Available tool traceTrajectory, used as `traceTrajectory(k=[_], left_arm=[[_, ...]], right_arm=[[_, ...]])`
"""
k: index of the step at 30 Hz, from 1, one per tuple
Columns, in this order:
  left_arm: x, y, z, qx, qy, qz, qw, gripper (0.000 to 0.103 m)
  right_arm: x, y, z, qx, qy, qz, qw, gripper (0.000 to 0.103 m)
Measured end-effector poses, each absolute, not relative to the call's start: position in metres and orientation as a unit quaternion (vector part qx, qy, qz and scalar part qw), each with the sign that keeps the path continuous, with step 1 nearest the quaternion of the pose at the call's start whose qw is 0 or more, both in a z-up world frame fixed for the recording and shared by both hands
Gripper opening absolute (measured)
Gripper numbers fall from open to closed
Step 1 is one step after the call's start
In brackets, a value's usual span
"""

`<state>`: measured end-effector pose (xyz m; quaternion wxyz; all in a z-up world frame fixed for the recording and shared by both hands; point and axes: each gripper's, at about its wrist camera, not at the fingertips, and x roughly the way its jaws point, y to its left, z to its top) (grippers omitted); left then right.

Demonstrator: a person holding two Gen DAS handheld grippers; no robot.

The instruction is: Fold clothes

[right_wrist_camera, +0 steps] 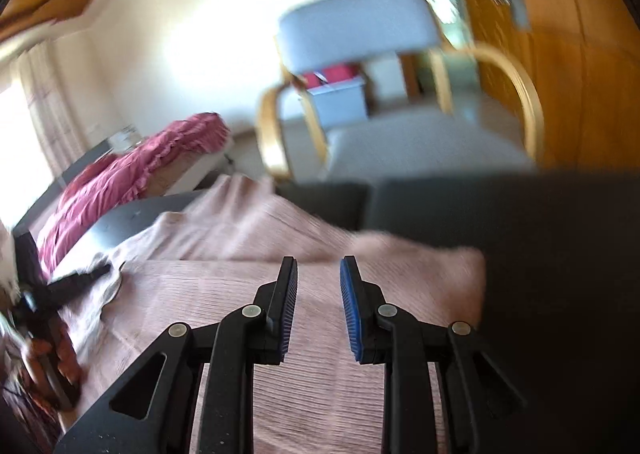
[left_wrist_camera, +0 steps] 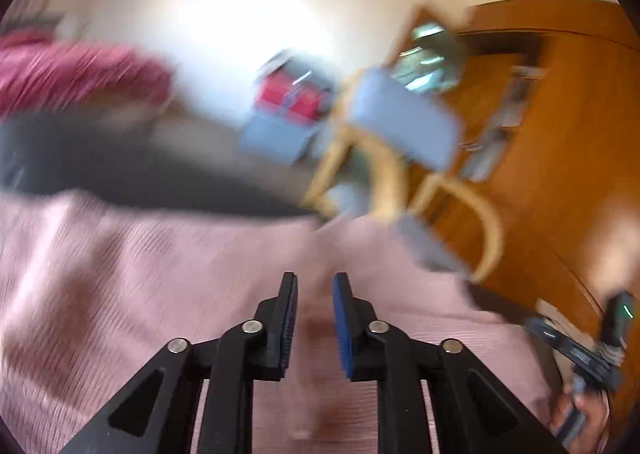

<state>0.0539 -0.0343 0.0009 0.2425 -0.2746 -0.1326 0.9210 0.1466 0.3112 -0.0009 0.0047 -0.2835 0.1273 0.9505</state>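
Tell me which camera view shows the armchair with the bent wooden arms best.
The right wrist view. There the armchair stands nearly upright, with backrest, seat and both wooden arms visible, only mildly blurred. In the left wrist view the same armchair is tilted and heavily smeared by motion; its pale backrest and curved arms are just recognisable.

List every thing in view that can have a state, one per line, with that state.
pink garment: spread on the dark table, far edge rumpled, partly folded over.
left gripper: jaws apart, nothing between the pads.
right gripper: jaws apart, nothing gripped, above the garment.
armchair: empty.
magenta cloth: bunched in a heap.
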Motion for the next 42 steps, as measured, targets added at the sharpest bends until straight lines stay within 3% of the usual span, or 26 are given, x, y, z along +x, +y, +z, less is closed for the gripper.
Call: traceTrajectory(k=[4, 6, 8, 11, 16, 22, 27, 35, 38, 42], left_arm=[[0.044, 0.008, -0.012, -0.334, -0.041, 0.906, 0.258, 0.02], [0.021, 0.021, -0.034, -0.411, -0.027, 0.877, 0.248, 0.02], [0.02, 0.016, -0.032, -0.405, -0.044, 0.877, 0.255, 0.02], [0.019, 0.014, -0.034, -0.409, -0.051, 0.874, 0.257, 0.02], [0.009, 0.008, -0.039, -0.412, -0.066, 0.87, 0.263, 0.02], [0.014, 0.005, -0.033, -0.412, -0.074, 0.868, 0.267, 0.02], [0.015, -0.002, -0.033, -0.413, -0.091, 0.864, 0.272, 0.02], [0.016, -0.03, -0.021, -0.396, -0.163, 0.862, 0.271, 0.02], [0.021, -0.074, -0.004, -0.371, -0.262, 0.839, 0.3, 0.02], [0.03, -0.16, 0.023, -0.315, -0.305, 0.87, 0.226, 0.02]], right_arm=[[0.137, 0.306, -0.006, -0.315, 0.111, 0.942, 0.012, 0.032], [0.133, 0.324, -0.017, -0.339, 0.153, 0.928, 0.022, 0.034], [0.133, 0.353, -0.035, -0.358, 0.228, 0.905, 0.03, 0.034], [0.144, 0.386, -0.047, -0.336, 0.306, 0.89, 0.034, 0.024], [0.155, 0.355, -0.014, -0.294, 0.215, 0.929, 0.069, 0.026], [0.118, 0.234, 0.005, -0.373, 0.139, 0.91, -0.112, 0.026], [0.081, 0.145, -0.025, -0.429, 0.069, 0.886, -0.161, 0.026], [0.077, 0.142, -0.051, -0.425, 0.085, 0.884, -0.173, 0.025], [0.076, 0.152, -0.053, -0.423, 0.107, 0.881, -0.184, 0.025], [0.079, 0.161, -0.053, -0.421, 0.126, 0.877, -0.192, 0.025]])
